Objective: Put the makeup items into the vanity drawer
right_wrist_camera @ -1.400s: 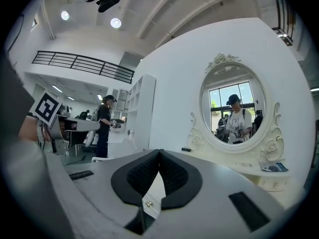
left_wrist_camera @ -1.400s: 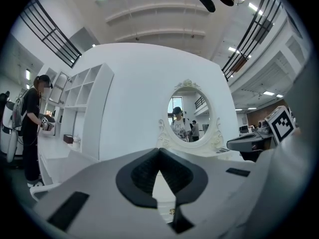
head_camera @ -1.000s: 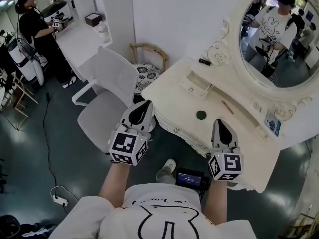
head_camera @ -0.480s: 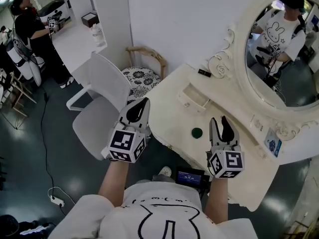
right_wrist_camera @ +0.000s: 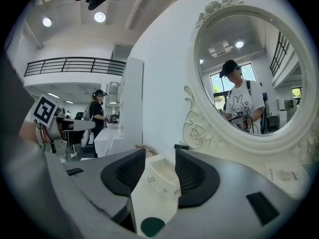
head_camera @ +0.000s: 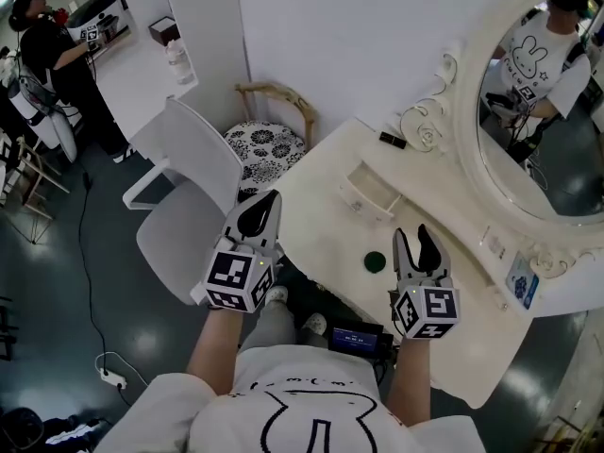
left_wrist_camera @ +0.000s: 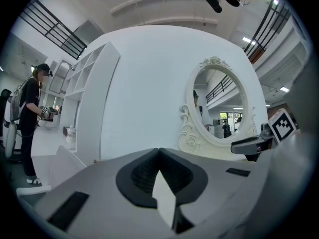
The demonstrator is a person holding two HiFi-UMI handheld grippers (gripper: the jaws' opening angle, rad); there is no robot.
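Far left, the head view catches a person [head_camera: 47,50] at another counter, then a white chair [head_camera: 193,182] and a patterned stool [head_camera: 267,145], none of which the right gripper view takes in. Now the left claw [head_camera: 264,206]: its own view shows the tips pressed together, empty, facing only wall and mirror [left_wrist_camera: 219,108], no makeup in sight. On to the bench [head_camera: 316,210]: the little drawer [head_camera: 368,185] stands open, a dark tube [head_camera: 393,140] lies far behind it by the mirror's base, and the green round compact [head_camera: 375,260] lies nearer. The right claw [head_camera: 412,239] has just been opening and is spread, gripping nothing. Its view alone frames drawer and compact between the jaws, compact nearest.
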